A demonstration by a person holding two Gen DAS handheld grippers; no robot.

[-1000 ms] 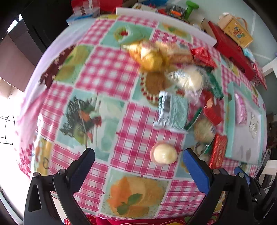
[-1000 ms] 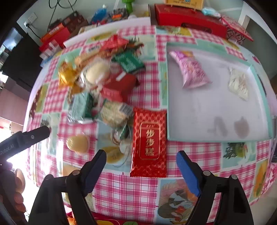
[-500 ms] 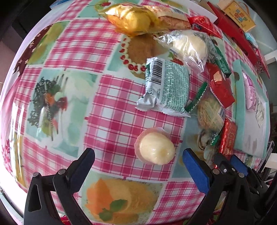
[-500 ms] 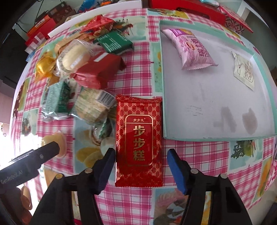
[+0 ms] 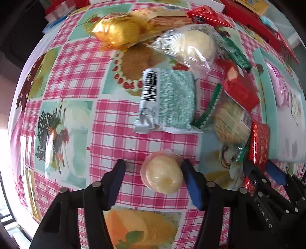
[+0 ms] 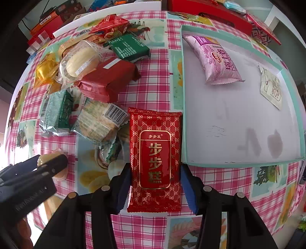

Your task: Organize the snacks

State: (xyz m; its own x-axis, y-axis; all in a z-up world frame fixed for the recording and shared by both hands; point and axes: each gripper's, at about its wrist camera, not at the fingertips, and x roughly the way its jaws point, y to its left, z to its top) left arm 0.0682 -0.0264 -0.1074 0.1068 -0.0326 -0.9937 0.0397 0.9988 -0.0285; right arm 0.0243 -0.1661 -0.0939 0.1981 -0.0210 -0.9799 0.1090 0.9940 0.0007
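A checked tablecloth (image 6: 153, 92) lies before red boxes (image 6: 208, 13).

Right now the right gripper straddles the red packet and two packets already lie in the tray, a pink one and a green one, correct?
Not quite: in the right wrist view the tray holds the pink packet and a white packet, not a green one. The right gripper does straddle the red packet.

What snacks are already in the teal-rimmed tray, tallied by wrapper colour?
purple packet: 1
white packet: 1
Total in the tray: 2
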